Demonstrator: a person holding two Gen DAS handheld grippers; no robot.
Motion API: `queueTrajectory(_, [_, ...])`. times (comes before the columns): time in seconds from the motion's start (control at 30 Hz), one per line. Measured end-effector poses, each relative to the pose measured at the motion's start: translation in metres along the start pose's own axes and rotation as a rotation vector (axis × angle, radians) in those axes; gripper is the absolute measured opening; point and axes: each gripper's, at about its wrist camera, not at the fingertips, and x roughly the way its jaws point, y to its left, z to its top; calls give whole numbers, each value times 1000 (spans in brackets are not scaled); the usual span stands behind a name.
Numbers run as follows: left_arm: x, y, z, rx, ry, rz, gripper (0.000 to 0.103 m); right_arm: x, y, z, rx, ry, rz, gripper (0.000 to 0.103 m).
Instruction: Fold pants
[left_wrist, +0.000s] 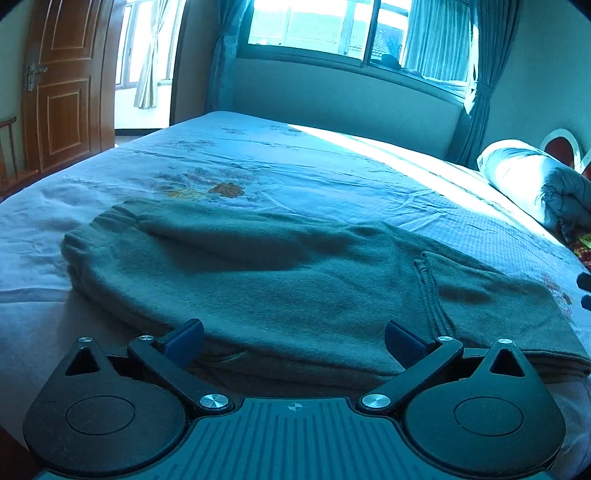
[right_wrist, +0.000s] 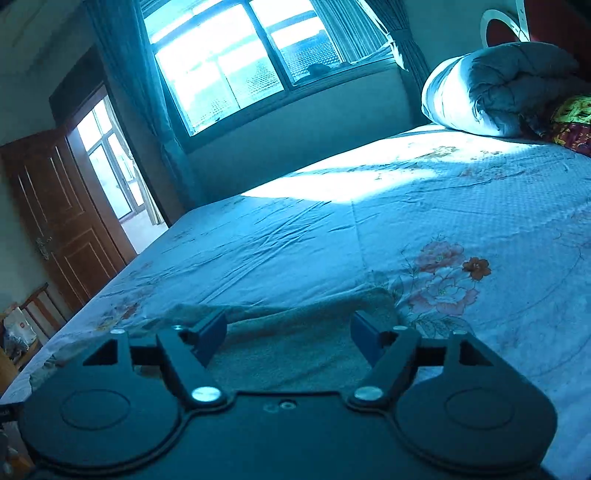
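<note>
Grey-green fleece pants (left_wrist: 280, 280) lie folded in layers across the near part of the bed, with the elastic waistband at the left and a cuffed end at the right. My left gripper (left_wrist: 293, 341) hovers over their near edge, jaws wide open with nothing pinched between the blue pads (left_wrist: 184, 339). In the right wrist view the pants (right_wrist: 288, 343) fill the gap in front of my right gripper (right_wrist: 288, 334). Its jaws stand open above the cloth and the blue pads (right_wrist: 364, 332) do not press on it.
The bed (left_wrist: 332, 173) wears a pale floral sheet (right_wrist: 461, 229). A rolled quilt (right_wrist: 495, 88) lies at the headboard end on the right. Beyond the bed are a window (left_wrist: 332, 26), curtains and an open wooden door (left_wrist: 62, 85). A chair (right_wrist: 33, 310) stands at the left.
</note>
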Motion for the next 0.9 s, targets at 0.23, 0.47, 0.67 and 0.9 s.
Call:
queueTrajectory(0.23, [12,84,0,-186,15,53,103,-4,21,-13,-20,64,6,67])
queueTrajectory(0.47, [62,131,5,-281,66,-28,103,13,50,-13,-77,77,-140,67])
queueTrajectory(0.67, [93,142,10,-212,44,-83,103,29,75,-28,-23,86,-220,71])
queueTrajectory(0.9, [94,174,9,-286,-18,-169,37,39,131,-49,-141,110,-191,74])
